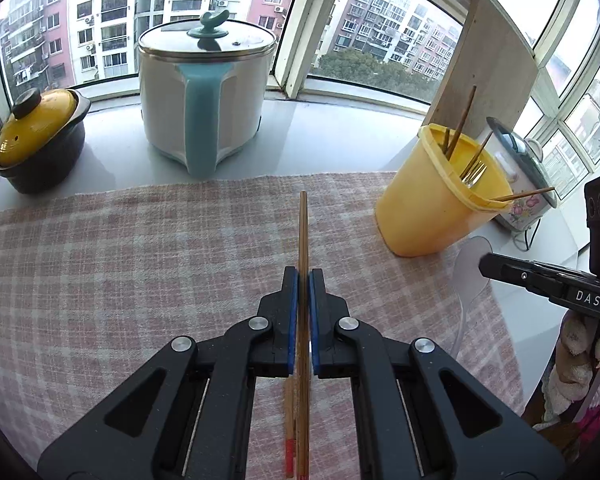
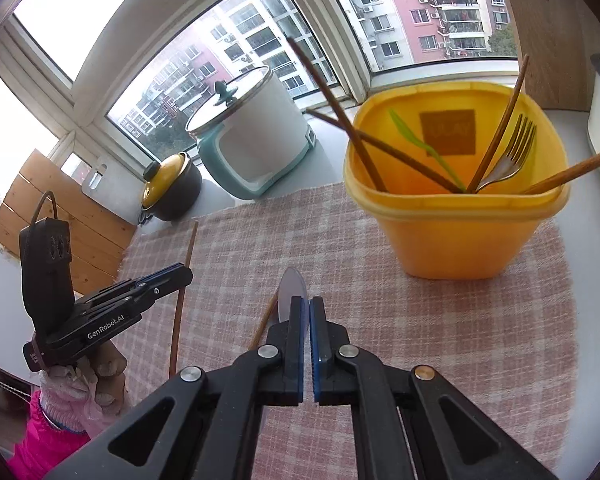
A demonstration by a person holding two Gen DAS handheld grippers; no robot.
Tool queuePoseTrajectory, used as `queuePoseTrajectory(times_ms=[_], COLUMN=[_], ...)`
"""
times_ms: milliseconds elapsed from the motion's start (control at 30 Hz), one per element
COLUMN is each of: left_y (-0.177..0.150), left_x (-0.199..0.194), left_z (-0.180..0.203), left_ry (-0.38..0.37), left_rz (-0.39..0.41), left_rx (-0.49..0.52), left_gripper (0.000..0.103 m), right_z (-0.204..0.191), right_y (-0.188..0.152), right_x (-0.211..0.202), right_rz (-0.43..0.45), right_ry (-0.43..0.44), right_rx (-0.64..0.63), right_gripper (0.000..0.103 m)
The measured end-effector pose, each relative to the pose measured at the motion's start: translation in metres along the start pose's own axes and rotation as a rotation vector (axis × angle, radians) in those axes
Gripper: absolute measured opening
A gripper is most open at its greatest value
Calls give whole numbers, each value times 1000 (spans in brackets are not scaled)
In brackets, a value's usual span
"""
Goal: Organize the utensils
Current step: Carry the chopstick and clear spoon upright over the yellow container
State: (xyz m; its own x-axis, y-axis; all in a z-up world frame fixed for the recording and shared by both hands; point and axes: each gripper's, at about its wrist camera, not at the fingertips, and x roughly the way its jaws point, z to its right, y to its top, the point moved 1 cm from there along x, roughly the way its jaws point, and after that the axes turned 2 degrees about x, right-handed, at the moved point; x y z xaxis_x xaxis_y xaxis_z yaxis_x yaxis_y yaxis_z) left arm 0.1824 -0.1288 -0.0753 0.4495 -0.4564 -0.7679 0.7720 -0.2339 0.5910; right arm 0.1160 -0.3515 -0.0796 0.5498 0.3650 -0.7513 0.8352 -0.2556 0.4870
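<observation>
The left gripper (image 1: 303,280) has its fingers clamped on a wooden chopstick (image 1: 303,232), which runs straight between the pads above the checked cloth (image 1: 140,260). The right gripper (image 2: 305,308) pinches a translucent spoon (image 2: 290,286), near the yellow bin (image 2: 460,240) holding a fork (image 2: 512,156)

left gripper (image 1: 303,276) clamped, right gripper (image 2: 309,304) clamped
</observation>
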Motion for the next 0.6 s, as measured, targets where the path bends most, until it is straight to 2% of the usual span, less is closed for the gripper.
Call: queuePoseTrajectory(times_ms=[300, 600], left_y=[19, 50], left_x=[-12, -14], left_z=[53, 102], left_ry=[-30, -53], left_rz=[78, 148], left_rx=[-8, -9], left_gripper=[3, 3], right_z=[27, 49], right_y=[24, 54], right_x=[-58, -92], right_rz=[30, 54], right_ry=[-2, -4], right_rx=[-56, -118], right_gripper=[0, 0])
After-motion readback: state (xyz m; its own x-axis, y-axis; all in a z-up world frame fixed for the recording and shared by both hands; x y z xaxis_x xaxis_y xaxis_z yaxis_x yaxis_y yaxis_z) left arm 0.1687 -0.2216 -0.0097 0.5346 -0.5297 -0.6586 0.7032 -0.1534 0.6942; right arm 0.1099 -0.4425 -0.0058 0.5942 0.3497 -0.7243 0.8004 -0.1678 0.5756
